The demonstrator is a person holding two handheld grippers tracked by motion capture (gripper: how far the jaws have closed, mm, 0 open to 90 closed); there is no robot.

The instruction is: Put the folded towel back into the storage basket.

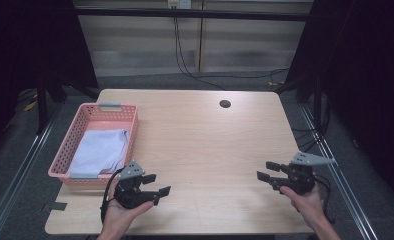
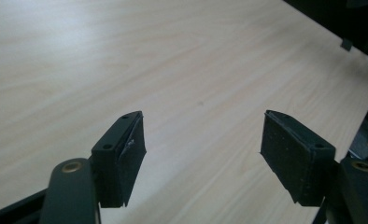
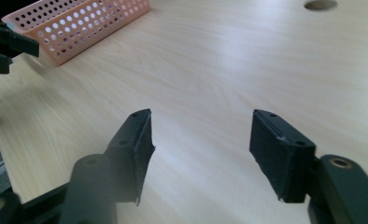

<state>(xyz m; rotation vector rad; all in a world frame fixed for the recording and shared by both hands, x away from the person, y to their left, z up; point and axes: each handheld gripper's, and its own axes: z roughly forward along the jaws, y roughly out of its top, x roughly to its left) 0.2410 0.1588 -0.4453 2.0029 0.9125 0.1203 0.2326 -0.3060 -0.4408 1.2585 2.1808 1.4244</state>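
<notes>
Both tongs stand spread with nothing between the pads: the left gripper (image 1: 158, 184) near the basket (image 1: 130, 111), the right gripper (image 1: 266, 170) well apart at the table's (image 1: 205, 145) right edge. The cloth (image 1: 101, 150) lies folded inside the pink basket. I judge the putting away done; little seems left except resting the hands.
</notes>
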